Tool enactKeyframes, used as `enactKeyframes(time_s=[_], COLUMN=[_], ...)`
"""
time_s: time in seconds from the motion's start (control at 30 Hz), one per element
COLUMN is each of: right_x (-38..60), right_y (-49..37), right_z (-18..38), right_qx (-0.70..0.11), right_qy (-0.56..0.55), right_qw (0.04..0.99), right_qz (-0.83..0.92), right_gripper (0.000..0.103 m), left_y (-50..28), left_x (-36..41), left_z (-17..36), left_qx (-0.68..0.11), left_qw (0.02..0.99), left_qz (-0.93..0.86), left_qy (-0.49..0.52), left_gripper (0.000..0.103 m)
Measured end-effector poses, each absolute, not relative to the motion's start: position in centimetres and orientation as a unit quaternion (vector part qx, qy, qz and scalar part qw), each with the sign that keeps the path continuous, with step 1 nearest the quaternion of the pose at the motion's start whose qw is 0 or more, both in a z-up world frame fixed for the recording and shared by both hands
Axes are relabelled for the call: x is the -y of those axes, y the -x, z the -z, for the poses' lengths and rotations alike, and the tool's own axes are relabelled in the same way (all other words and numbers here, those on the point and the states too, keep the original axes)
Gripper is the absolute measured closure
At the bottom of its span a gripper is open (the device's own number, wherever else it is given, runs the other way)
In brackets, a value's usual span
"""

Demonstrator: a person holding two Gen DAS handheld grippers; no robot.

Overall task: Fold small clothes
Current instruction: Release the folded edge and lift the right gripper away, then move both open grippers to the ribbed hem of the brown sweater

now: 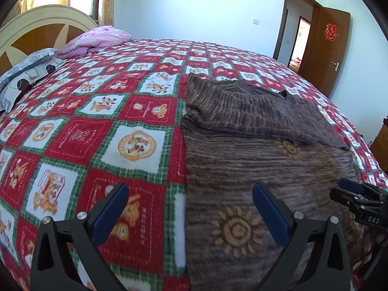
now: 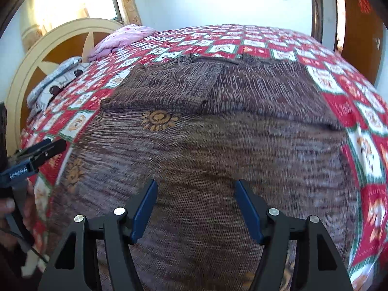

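That brown striped knit garment with orange suns [image 2: 206,150] is spread on the red checkered bed blanket [image 1: 97,126], sleeves folded in. Soft, floppy stuff; I'd pinch the near hem corners. Left gripper [image 1: 190,208] and right gripper [image 2: 195,206] both gape, holding nothing.

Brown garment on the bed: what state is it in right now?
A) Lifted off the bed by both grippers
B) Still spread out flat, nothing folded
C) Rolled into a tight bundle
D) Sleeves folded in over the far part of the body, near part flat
D: the brown garment lies on the blanket, its sleeves laid across the far part, while the left gripper and right gripper hover open, holding nothing.
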State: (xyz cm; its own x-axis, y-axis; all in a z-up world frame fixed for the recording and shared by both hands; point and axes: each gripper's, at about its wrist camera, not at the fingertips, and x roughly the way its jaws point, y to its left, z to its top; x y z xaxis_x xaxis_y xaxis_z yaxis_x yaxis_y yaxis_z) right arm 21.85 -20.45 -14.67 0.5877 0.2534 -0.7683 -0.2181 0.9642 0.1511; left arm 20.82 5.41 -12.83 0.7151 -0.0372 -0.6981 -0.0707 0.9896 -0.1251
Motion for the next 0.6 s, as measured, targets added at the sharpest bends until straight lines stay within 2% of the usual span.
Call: enactKeyframes(time_s=[0.6], right_x=[25.0], right_y=[-16.0], right_z=[12.7], right_qx=[-0.41], right_qy=[-0.008], right_qw=[0.907], right_qz=[-0.091], right_gripper=[0.036], left_y=[-14.3], left_x=[-3.2], left_z=[10.9], left_qx=[-0.353], left_qw=[0.935], left_qz=[-0.02], left_qy=[0.026], left_gripper=[0.0])
